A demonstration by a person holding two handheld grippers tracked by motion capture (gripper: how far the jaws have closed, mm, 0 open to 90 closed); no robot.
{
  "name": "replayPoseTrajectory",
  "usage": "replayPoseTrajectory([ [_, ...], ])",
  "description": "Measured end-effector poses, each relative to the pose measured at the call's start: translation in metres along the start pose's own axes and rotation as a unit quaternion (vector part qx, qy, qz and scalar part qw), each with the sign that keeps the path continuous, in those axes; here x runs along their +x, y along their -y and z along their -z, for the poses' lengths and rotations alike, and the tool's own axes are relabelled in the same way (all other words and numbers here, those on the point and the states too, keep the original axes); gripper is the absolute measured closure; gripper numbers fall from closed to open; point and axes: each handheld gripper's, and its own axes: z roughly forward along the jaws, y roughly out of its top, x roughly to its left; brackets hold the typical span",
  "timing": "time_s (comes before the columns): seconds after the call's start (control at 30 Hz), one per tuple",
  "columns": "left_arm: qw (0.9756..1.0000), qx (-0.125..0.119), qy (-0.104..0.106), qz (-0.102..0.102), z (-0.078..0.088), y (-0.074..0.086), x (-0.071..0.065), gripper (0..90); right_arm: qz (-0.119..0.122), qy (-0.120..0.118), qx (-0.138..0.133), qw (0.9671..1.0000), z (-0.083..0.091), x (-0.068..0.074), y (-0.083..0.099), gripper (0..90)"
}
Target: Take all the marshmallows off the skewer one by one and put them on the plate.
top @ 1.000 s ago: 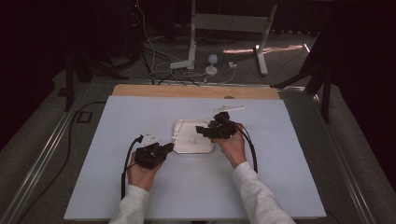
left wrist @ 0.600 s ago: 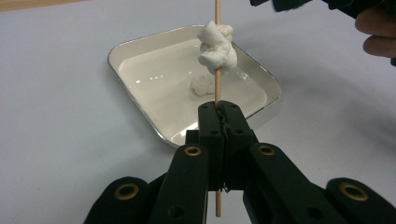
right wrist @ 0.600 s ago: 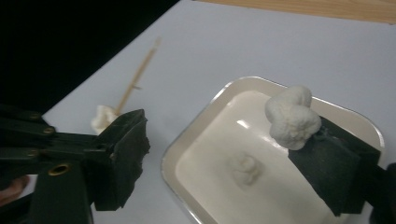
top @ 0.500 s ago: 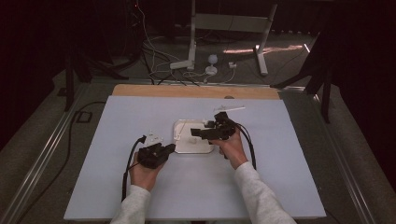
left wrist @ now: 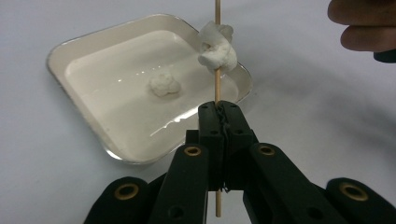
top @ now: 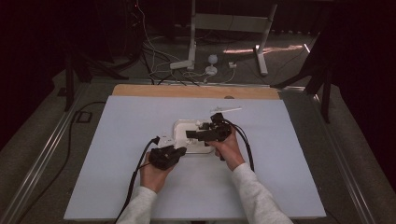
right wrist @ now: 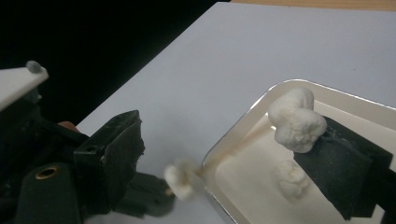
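A white square tray point(top: 179, 125) sits mid-table on the pale blue mat. My left gripper point(top: 180, 150) is at its near edge, shut on a thin wooden skewer point(left wrist: 216, 88) that stands upright with a marshmallow point(left wrist: 215, 46) threaded on it. A second marshmallow point(left wrist: 163, 84) lies in the tray point(left wrist: 58, 65). My right gripper point(top: 194, 134) hangs over the tray, and its jaws have just been opening. They stand wide apart in the right gripper view point(right wrist: 224, 135). A third marshmallow point(right wrist: 296, 119) clings to the right-hand jaw's pad; the other jaw is clear of it.
A wooden board edge point(top: 196, 91) borders the mat's far side. Cables and metal stand legs point(top: 191, 65) lie on the floor beyond. The left gripper's cable point(top: 137, 172) trails toward the near edge. Fingers of the right hand point(left wrist: 364, 23) show in the left gripper view.
My left gripper has moved right with the skewer, up to the tray's near edge. The right hand has kept its place over the tray.
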Motion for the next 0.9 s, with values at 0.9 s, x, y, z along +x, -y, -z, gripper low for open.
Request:
replayPoseTrajectory([
  [0.9,0.9989,0.012,-0.03,0.033,-0.003,0.005,0.015,89.9,-0.004,0.005,0.007,1.0,0.006,0.001,0.002,17.3],
])
